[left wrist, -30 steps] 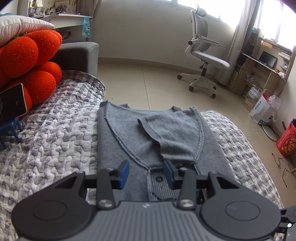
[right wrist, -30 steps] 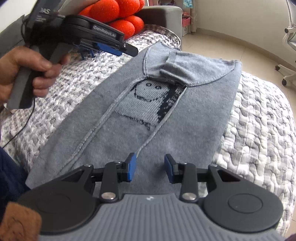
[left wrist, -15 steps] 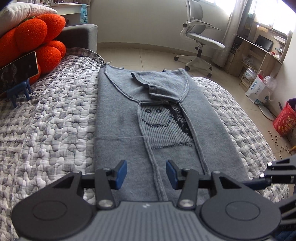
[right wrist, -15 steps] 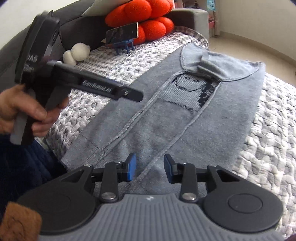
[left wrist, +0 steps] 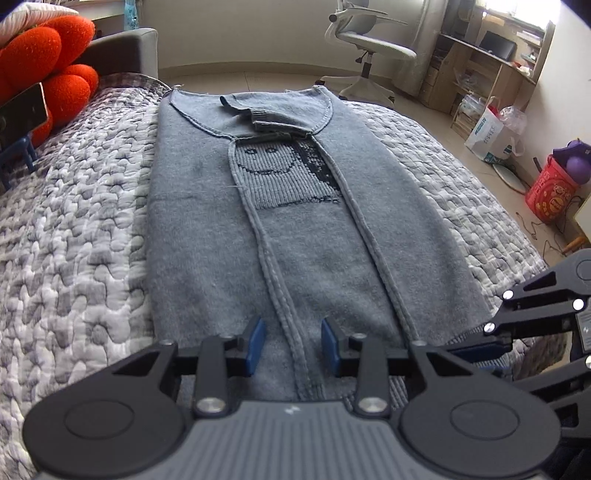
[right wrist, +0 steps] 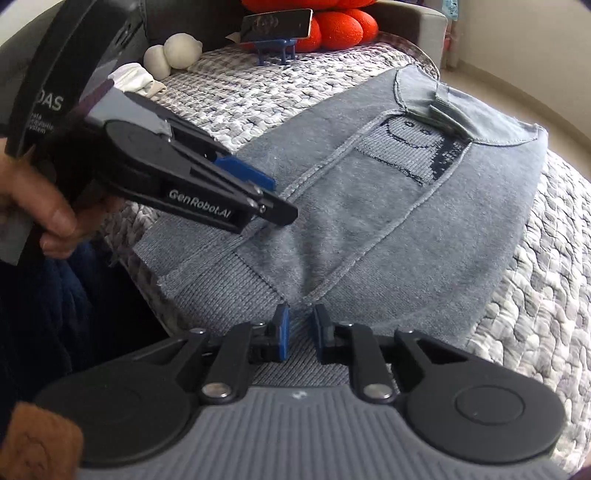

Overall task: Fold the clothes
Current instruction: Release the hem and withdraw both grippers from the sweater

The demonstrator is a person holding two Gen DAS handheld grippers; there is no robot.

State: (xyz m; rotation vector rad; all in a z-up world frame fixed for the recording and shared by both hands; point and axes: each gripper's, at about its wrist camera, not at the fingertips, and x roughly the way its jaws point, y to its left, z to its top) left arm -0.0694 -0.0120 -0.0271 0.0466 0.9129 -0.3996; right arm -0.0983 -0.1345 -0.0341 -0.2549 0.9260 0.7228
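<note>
Lying flat on the quilted bed cover (left wrist: 74, 229), your grey sweater (left wrist: 207, 236) has both sides folded in, hem nearest you. Your left hand-held gripper (left wrist: 293, 345) has just been closing, pads still apart astride a seam at the hem. Your right hand-held gripper (right wrist: 298, 328) has narrowed too, jaws slightly apart over the ribbed hem, nothing pinched yet.

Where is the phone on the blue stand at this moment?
In the right wrist view the phone stands top centre on the quilt, before the orange plush.
</note>
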